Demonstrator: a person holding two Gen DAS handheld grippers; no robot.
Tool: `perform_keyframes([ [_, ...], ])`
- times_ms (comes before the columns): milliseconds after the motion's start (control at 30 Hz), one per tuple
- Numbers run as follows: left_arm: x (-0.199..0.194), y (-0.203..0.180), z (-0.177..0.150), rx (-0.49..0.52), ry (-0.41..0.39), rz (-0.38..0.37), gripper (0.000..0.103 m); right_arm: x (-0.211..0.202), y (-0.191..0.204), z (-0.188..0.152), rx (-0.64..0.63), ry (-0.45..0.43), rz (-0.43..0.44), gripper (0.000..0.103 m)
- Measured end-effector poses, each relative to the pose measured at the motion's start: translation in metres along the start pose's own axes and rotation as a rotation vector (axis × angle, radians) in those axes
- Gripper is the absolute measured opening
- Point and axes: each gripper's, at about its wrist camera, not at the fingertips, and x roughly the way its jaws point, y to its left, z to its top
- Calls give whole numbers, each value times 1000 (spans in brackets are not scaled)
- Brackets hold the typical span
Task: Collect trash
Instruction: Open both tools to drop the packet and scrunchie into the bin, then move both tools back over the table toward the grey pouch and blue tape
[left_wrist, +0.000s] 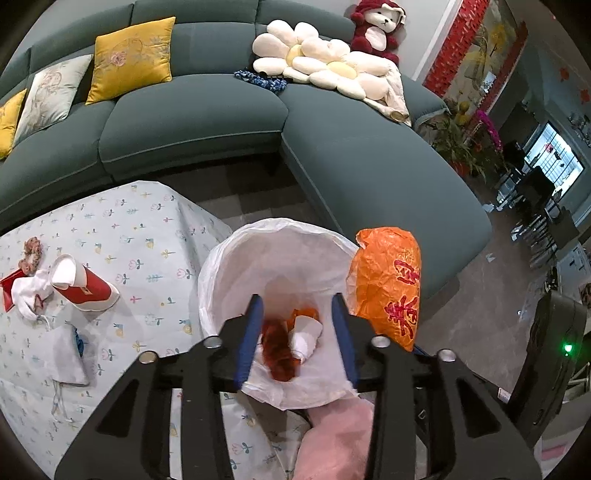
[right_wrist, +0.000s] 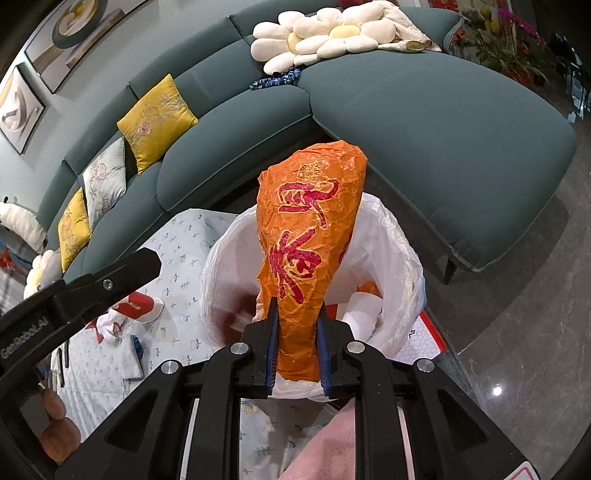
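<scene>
My right gripper (right_wrist: 297, 332) is clamped narrow on the lower end of a crumpled orange bag (right_wrist: 310, 236), which stands up over the white-lined bin (right_wrist: 402, 266); big red Chinese characters run down the bag, w/ small gold print near its top too fine to read. My left gripper (left_wrist: 298, 332) hangs over the bin's mouth w/ fingers (left_wrist: 251, 332) apart and nothing between them. In the bin, below those fingers, lie an orange-red crumpled wrapper (left_wrist: 279, 350) and white paper scraps (left_wrist: 304, 336); the bottom is partly hidden by my grippers. Left of the bin, a floral tablecloth (left_wrist: 147, 229) carries a tipped red paper cup (left_wrist: 83, 286) w/ a small label I can't read, white crumpled cloth or paper (left_wrist: 29, 295), and a pinkish scrunchie-like thing (left_wrist: 31, 254), hard to make out. "GenRobot.AI" is printed on the left gripper's side in the right wrist view. Behind the bin, a teal sofa (left_wrist: 192, 114) w/ yellow cushions (left_wrist: 133, 59) and flower-shaped pillows (left_wrist: 317, 62). Something pink (left_wrist: 340, 435) is cut off at the frame's bottom edge.
</scene>
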Motion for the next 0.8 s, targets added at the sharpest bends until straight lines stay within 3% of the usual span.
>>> perform_keyframes([
  [300, -5, 13, 1, -29, -15, 22, 44, 9, 10, 4, -27, 4, -1, 23],
  [567, -13, 33, -4, -66, -30, 54, 51, 14, 28, 9, -62, -4, -34, 47],
  [800, -16, 57, -12, -110, -27, 84, 51, 14, 39, 10, -70, -2, -36, 50],
])
